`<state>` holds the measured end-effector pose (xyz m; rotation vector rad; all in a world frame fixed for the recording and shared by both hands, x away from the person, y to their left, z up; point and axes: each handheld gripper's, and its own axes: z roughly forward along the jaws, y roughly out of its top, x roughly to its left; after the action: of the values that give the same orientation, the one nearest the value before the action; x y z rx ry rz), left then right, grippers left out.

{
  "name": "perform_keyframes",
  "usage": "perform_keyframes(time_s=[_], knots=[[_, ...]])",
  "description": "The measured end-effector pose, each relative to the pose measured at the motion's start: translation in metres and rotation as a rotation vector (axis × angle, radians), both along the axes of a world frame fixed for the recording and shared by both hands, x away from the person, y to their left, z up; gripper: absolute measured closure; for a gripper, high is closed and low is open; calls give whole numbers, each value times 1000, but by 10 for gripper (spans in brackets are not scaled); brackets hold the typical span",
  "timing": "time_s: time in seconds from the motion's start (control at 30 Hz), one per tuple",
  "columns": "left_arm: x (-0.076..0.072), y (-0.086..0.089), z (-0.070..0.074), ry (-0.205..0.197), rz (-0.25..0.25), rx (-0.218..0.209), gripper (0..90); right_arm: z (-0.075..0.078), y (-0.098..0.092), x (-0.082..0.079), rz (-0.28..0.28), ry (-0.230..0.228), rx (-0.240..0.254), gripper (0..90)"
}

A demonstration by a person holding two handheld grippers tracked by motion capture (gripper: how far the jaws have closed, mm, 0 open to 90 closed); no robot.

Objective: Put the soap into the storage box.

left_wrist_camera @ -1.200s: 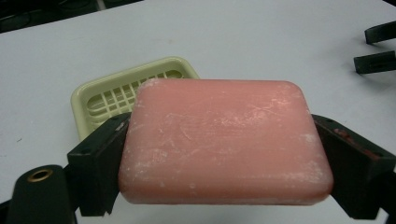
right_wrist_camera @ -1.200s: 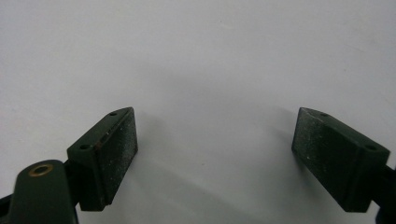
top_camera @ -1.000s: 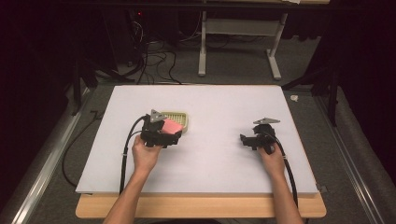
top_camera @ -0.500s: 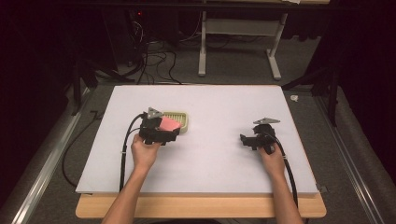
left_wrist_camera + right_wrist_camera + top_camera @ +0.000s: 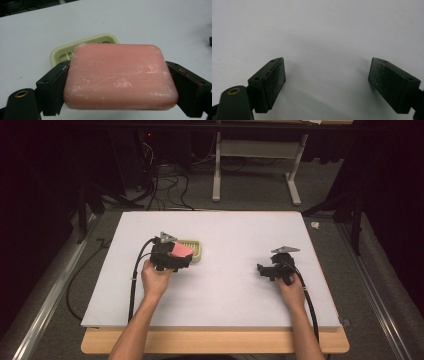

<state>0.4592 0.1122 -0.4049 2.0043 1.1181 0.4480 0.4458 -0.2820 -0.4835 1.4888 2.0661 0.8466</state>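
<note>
A pink bar of soap (image 5: 120, 76) lies flat between the jaws of my left gripper (image 5: 120, 87), which is shut on its two short sides. From above, the soap (image 5: 181, 250) and left gripper (image 5: 181, 256) sit at the near edge of a pale yellow soap dish (image 5: 194, 249) left of the table's middle. The dish (image 5: 82, 46) has a slotted floor and lies just beyond the soap. My right gripper (image 5: 261, 269) rests low on the right side of the table, and its jaws (image 5: 327, 85) stand wide open over bare white surface.
The white table top (image 5: 235, 235) lies on a wooden board (image 5: 215, 340) whose front edge shows below. Black cables (image 5: 134, 280) trail from both grippers toward the person. A desk frame (image 5: 255, 165) and floor cables stand beyond the table's far edge.
The left gripper, with the soap in it, has shifted slightly toward the person and away from the dish. The right gripper has stayed in place.
</note>
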Motion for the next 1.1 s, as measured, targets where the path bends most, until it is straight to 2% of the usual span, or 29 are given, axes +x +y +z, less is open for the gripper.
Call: perform_keyframes(time_s=[0.03,0.13,0.33,0.43,1.1], knots=[[2,1,0,7,2,-10,140,0,0,0,0,0,0,149],[7,1,2,0,9,6,140,0,0,0,0,0,1,149],[14,-1,4,9,24,1,139,0,0,0,-1,0,1,149],[18,-3,1,19,33,17,139,0,0,0,-1,0,1,149],[41,-14,-19,85,77,39,140,0,0,0,-1,0,1,149]])
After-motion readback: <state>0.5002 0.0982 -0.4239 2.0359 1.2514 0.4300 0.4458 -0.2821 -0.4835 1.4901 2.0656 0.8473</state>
